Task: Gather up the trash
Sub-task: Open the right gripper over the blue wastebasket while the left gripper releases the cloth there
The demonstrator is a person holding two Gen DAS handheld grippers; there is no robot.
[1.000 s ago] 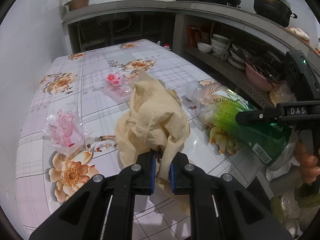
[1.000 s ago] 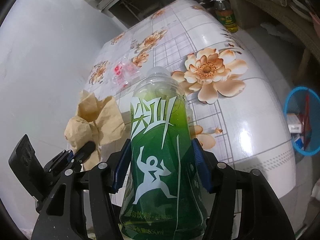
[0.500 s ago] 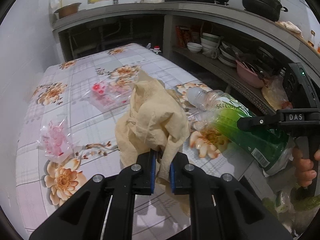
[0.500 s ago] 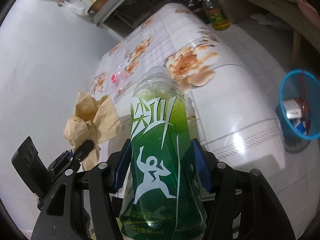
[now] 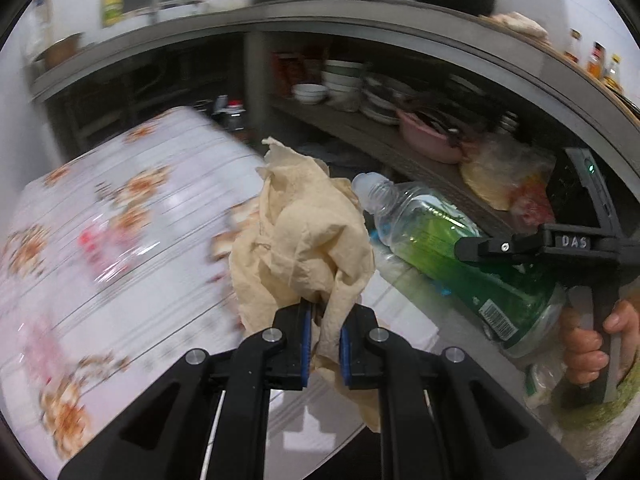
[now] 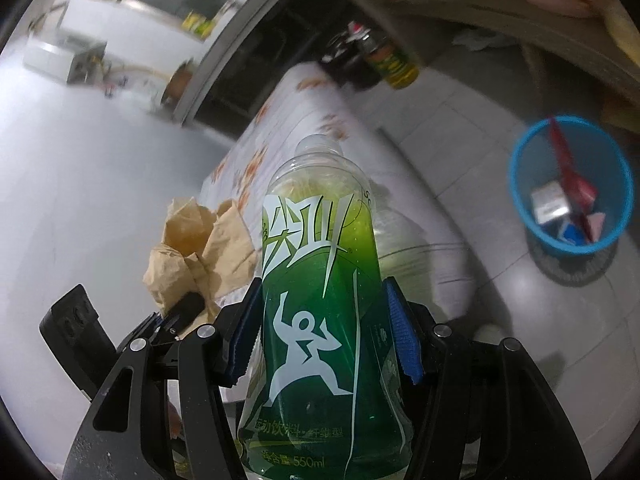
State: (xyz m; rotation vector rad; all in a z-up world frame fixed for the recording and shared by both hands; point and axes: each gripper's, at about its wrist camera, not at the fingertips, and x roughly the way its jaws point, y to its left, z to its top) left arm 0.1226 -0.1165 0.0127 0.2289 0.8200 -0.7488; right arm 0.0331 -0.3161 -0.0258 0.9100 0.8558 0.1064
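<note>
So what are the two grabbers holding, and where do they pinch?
Left gripper pinches the crumpled paper at its lower edge. Right gripper clamps the green bottle around its body.

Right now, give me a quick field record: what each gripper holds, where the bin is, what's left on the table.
left gripper: shut on crumpled tan paper
right gripper: shut on green drink bottle, no cap visible
bin: blue basket on the floor, right of the table, already holding wrappers
left on table: pink-printed clear wrappers, blurred
</note>
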